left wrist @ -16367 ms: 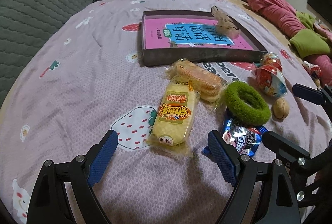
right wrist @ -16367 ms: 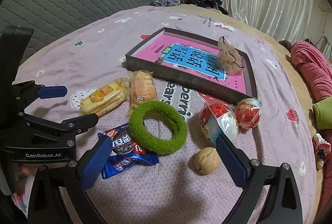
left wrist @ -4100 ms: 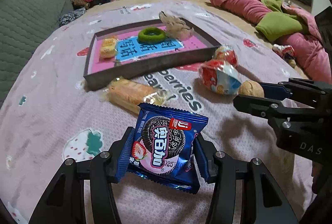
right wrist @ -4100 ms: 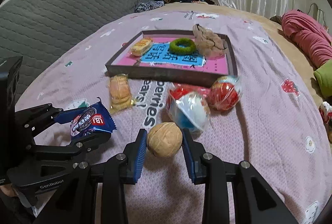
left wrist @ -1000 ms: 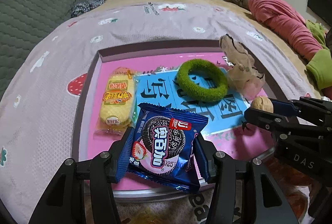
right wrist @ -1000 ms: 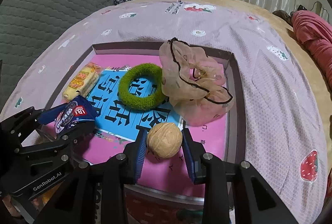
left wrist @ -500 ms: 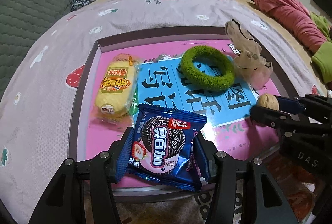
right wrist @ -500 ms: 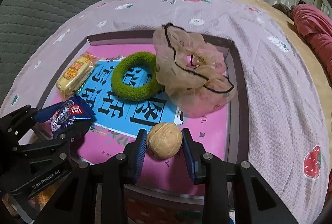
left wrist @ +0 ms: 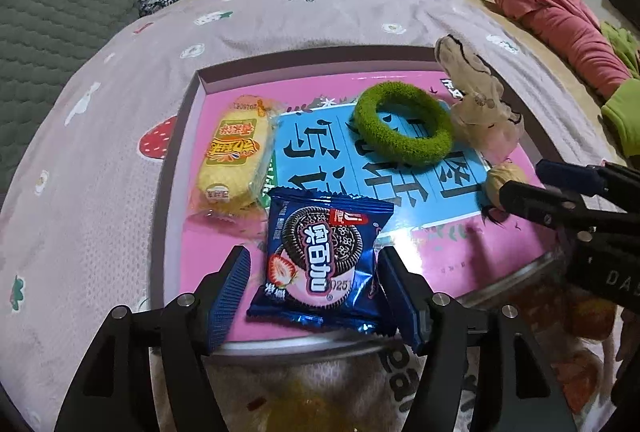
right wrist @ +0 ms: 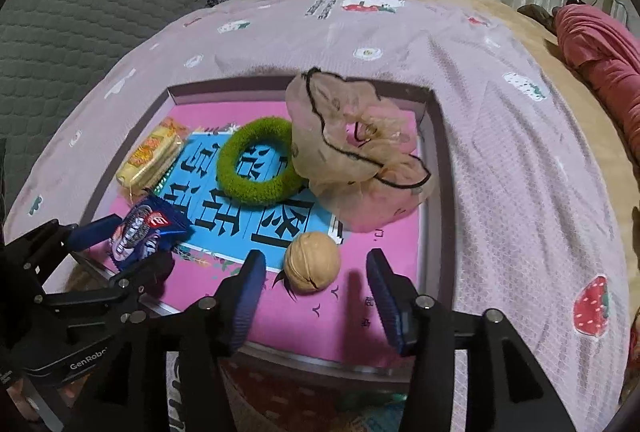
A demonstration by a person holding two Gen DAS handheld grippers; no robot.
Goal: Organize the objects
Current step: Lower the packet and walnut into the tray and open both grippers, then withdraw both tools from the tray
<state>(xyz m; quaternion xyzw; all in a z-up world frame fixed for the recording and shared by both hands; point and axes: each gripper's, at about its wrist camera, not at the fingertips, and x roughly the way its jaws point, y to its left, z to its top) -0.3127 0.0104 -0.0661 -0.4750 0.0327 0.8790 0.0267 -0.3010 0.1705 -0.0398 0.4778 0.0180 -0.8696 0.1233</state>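
A shallow grey tray (left wrist: 176, 168) with a pink and blue lining lies on the bed. My left gripper (left wrist: 314, 296) is open around a blue cookie packet (left wrist: 320, 256) that rests near the tray's front edge. My right gripper (right wrist: 316, 288) is open around a walnut (right wrist: 313, 262) lying on the tray (right wrist: 436, 168) floor. The tray also holds a yellow cake packet (left wrist: 234, 152), a green fuzzy ring (left wrist: 402, 130) and a beige scrunchie (left wrist: 478, 108).
The bed has a pink strawberry-print cover (left wrist: 100, 136). A grey quilted sofa (right wrist: 80, 4) stands to the left. Pink and green bedding (left wrist: 560, 20) lies at the right. Wrapped items (left wrist: 576, 316) lie in front of the tray, partly hidden by the grippers.
Both grippers have opened. The cookie packet and the walnut have been let go and now lie on the tray floor.
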